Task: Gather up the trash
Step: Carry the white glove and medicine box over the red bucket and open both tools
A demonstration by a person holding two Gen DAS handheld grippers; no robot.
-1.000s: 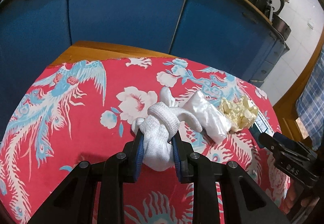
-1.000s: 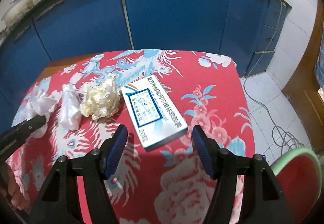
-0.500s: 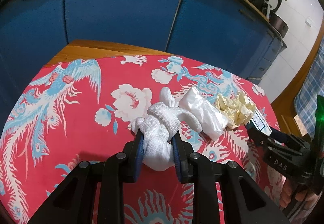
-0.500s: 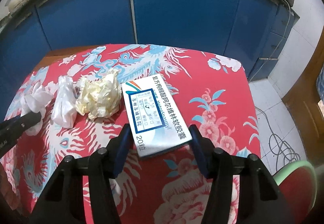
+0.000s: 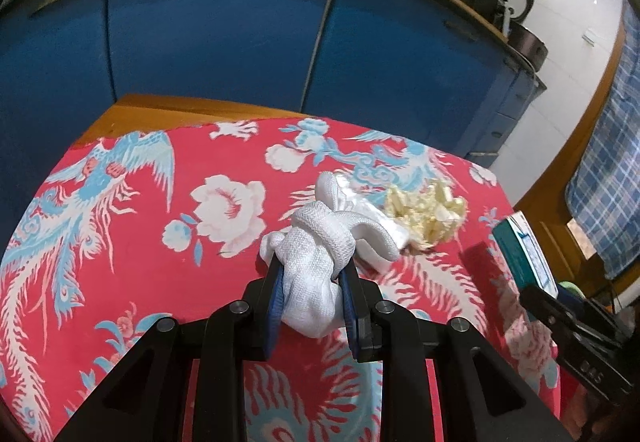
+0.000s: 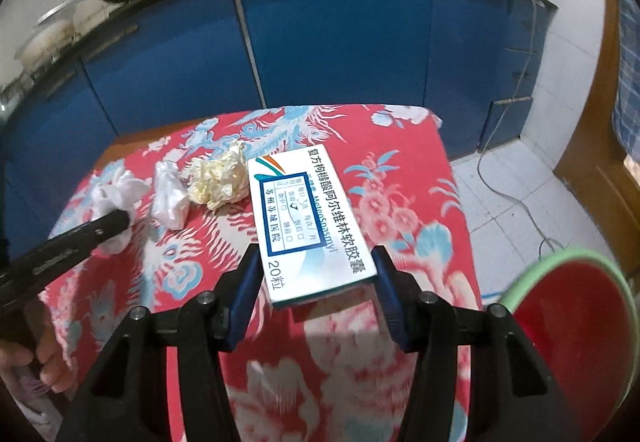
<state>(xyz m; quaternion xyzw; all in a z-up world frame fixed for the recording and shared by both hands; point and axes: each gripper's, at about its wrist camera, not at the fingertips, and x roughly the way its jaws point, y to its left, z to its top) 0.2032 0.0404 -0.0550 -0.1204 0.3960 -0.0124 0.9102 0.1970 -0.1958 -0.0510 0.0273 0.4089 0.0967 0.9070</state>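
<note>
My left gripper (image 5: 312, 266) is shut on a knotted white cloth wad (image 5: 316, 262), held just above the red flowered tablecloth (image 5: 140, 242). Behind it lie a crumpled white plastic bag (image 5: 376, 214) and a crumpled yellow paper ball (image 5: 428, 210). My right gripper (image 6: 316, 262) is shut on a white and blue medicine box (image 6: 308, 222), which is lifted and tilted off the cloth. The box also shows at the right of the left wrist view (image 5: 528, 254). The right wrist view also shows the cloth wad (image 6: 116, 198), the bag (image 6: 170, 194) and the paper ball (image 6: 218, 180).
Blue cabinet doors (image 5: 200, 34) stand close behind the table. A bare wooden table edge (image 5: 168, 110) shows at the far left corner. A red basin with a green rim (image 6: 576, 318) sits below the table's right side. A cable (image 6: 516, 186) lies on the tiled floor.
My right gripper moved forward around the medicine box, closed on it and raised it off the cloth. My left gripper kept its hold on the cloth wad and lifted it slightly.
</note>
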